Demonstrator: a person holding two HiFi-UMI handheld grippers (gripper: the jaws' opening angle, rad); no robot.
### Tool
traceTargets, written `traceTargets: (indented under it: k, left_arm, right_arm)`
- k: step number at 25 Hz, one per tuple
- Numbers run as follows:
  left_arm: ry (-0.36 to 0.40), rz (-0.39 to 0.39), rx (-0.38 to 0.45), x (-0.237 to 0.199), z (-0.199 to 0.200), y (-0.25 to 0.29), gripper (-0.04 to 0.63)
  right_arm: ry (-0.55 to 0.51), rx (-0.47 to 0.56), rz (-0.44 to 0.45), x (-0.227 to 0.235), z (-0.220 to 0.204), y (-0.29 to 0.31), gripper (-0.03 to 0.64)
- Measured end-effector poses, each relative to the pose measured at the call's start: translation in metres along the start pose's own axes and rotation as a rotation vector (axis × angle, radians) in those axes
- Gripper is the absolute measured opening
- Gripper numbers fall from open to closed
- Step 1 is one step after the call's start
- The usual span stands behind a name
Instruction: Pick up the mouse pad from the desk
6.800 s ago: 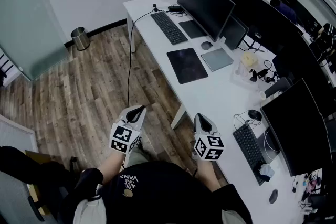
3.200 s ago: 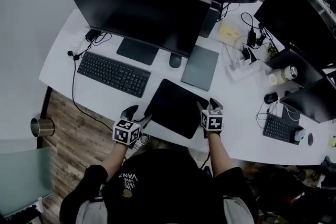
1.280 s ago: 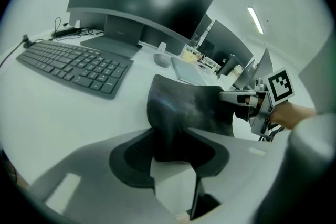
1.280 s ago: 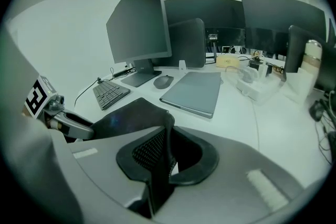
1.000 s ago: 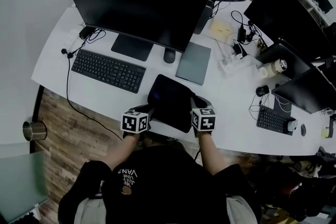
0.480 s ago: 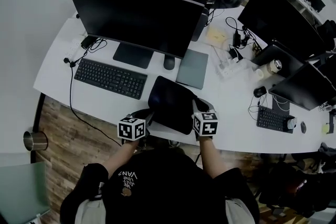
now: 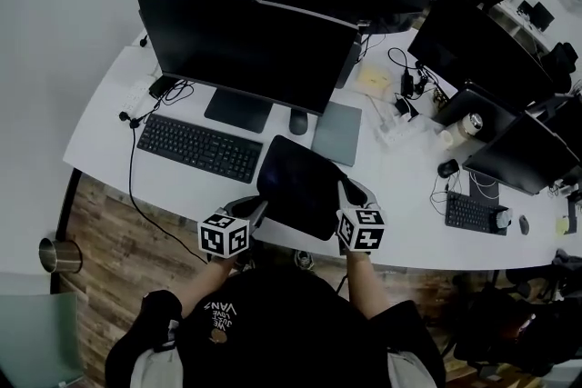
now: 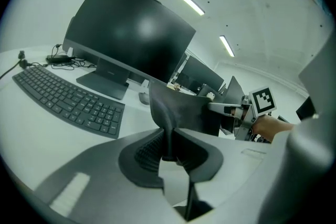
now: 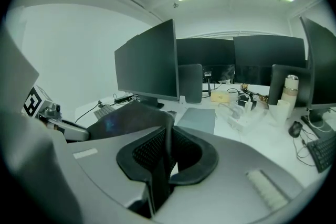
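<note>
The black mouse pad (image 7: 300, 186) hangs lifted over the white desk's (image 7: 105, 127) front edge, held at its two near corners and sagging between them. My left gripper (image 7: 259, 206) pinches the pad's left corner; its jaws are still closing, and the pad (image 8: 178, 110) stands up as a thin sheet between the ribbed pads of this gripper (image 8: 169, 149). My right gripper (image 7: 347, 191) is shut on the right corner. In the right gripper view the pad (image 9: 126, 120) stretches left from the gripper (image 9: 167, 150) toward the other hand.
A black keyboard (image 7: 198, 148), a large monitor (image 7: 245, 45), a mouse (image 7: 298, 121) and a grey pad (image 7: 337, 133) lie behind the lifted pad. Cables, a power strip (image 7: 400, 130) and more monitors crowd the right. A metal bin (image 7: 55, 254) stands on the wooden floor.
Both grippers have risen with the mouse pad between them, and the pad has come up off the desk. The left jaws have narrowed on its corner.
</note>
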State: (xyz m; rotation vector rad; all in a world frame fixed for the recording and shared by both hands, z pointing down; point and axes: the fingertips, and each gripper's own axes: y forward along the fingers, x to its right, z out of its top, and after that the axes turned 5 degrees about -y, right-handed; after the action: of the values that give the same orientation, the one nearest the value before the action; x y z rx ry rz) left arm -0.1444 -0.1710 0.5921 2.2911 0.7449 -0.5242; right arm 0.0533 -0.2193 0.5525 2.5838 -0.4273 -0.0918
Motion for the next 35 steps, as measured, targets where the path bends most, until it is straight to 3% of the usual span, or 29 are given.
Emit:
traceTargets:
  k: [20, 35]
  left_arm:
    - [0.065, -0.085, 0.06, -0.016, 0.015, -0.049, 0.055]
    - [0.106, -0.123, 0.063, -0.025, 0.018, -0.062, 0.055]
  right_arm:
    - [0.022, 0.102, -0.07, -0.05, 0.015, -0.032, 0.04]
    - [0.029, 0.116, -0.126, -0.068, 0.011, -0.038, 0.038]
